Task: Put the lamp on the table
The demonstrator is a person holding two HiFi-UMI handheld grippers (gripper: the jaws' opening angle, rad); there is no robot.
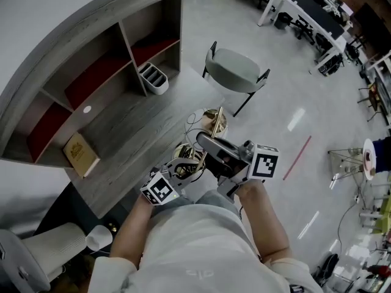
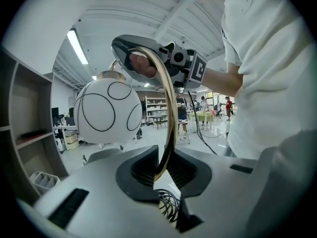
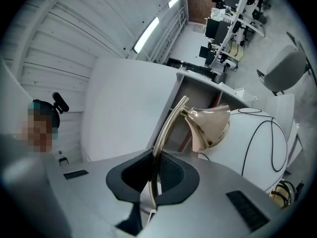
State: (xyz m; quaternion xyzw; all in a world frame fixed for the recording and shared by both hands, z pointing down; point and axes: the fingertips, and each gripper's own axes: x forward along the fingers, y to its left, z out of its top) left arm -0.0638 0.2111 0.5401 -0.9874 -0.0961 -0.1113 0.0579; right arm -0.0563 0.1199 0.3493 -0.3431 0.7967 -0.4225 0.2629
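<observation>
The lamp is held in the air between both grippers, above the front edge of the grey desk [image 1: 131,140]. It has a thin curved gold arm [image 2: 170,108], a gold cap [image 3: 209,126] and a white globe shade [image 2: 106,112] with thin black lines. My left gripper [image 2: 161,171] is shut on the arm's lower part, over a coil of black cord [image 2: 169,203]. My right gripper [image 3: 153,176] is shut on the same gold arm [image 3: 167,127] nearer the cap, with the globe [image 3: 262,143] just beyond. In the head view the left gripper [image 1: 181,165] and right gripper [image 1: 209,144] meet at the lamp [image 1: 214,122].
The desk carries a shelf unit with red-backed compartments [image 1: 95,78], a tan book [image 1: 79,154] and a white slotted holder [image 1: 153,79]. A grey chair [image 1: 236,71] stands beyond the desk's end. A white seat [image 1: 55,246] is at lower left. Office desks [image 1: 311,17] fill the far floor.
</observation>
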